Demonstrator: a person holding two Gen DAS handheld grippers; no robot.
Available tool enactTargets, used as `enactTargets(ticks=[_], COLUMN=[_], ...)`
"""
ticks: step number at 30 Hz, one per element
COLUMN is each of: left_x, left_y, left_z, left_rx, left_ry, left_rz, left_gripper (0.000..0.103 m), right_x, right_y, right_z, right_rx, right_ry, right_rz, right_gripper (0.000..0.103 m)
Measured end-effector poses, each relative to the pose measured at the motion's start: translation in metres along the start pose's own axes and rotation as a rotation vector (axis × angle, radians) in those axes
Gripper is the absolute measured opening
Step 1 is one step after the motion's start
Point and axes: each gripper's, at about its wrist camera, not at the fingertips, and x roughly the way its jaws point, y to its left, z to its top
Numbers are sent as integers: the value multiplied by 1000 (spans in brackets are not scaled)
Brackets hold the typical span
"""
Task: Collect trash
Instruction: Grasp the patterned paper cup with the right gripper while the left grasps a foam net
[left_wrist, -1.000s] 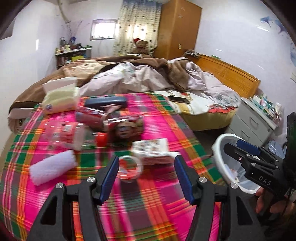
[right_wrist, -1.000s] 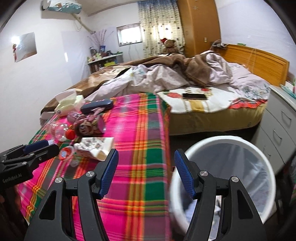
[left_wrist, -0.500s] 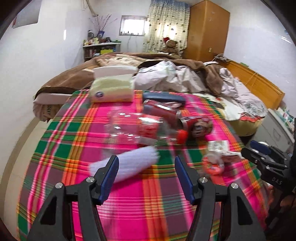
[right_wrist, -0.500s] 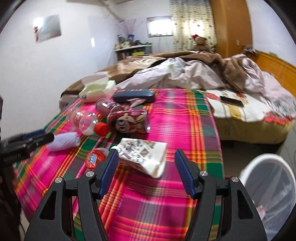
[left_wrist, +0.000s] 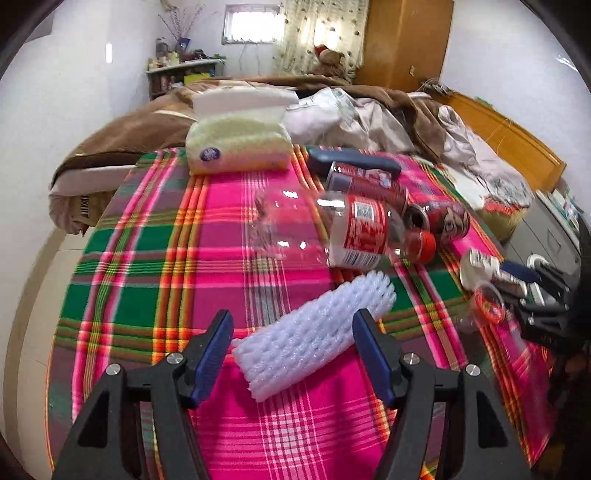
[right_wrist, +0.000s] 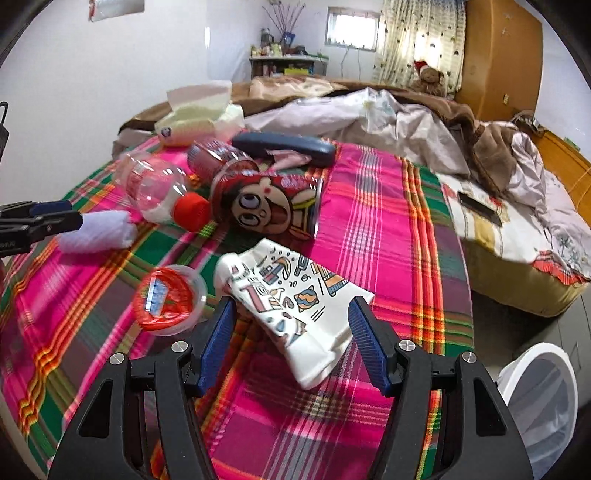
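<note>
1. We see white walls (right_wrist: 110, 74) around a bedroom.
2. A small bright window (right_wrist: 351, 27) sits high on the far wall, with a patterned curtain (right_wrist: 421, 40) beside it.
3. A tall wooden wardrobe (right_wrist: 498, 55) stands in the corner.
4. A cluttered shelf (right_wrist: 284, 61) runs under the window.
5. The bed (right_wrist: 517, 236) has a wooden headboard (left_wrist: 509, 144), rumpled bedding and a brown blanket (left_wrist: 122, 144).
6. A plaid cloth (left_wrist: 155, 258) covers the near surface.
</note>
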Motion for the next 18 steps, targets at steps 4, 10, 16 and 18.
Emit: enactTargets(ticks=[4, 10, 16, 18], left_x=[2, -1, -3, -6], left_y=[-11, -38, -56, -56], left_z=[-6, -15, -21, -16], left_rx=[46, 104, 131, 142], left_ry=[21, 44, 83, 48], left_rz=[-42, -109, -199, -146], left_gripper=[69, 69, 69, 69], right_x=[6, 5, 2, 0], right_y=[-5, -7, -10, -11], right_z=[0, -1, -2, -1], right_rx=[31, 60, 85, 90], right_ry=[26, 27, 26, 17], right_rz=[10, 22, 52, 54], right_gripper=[64, 39, 22, 22])
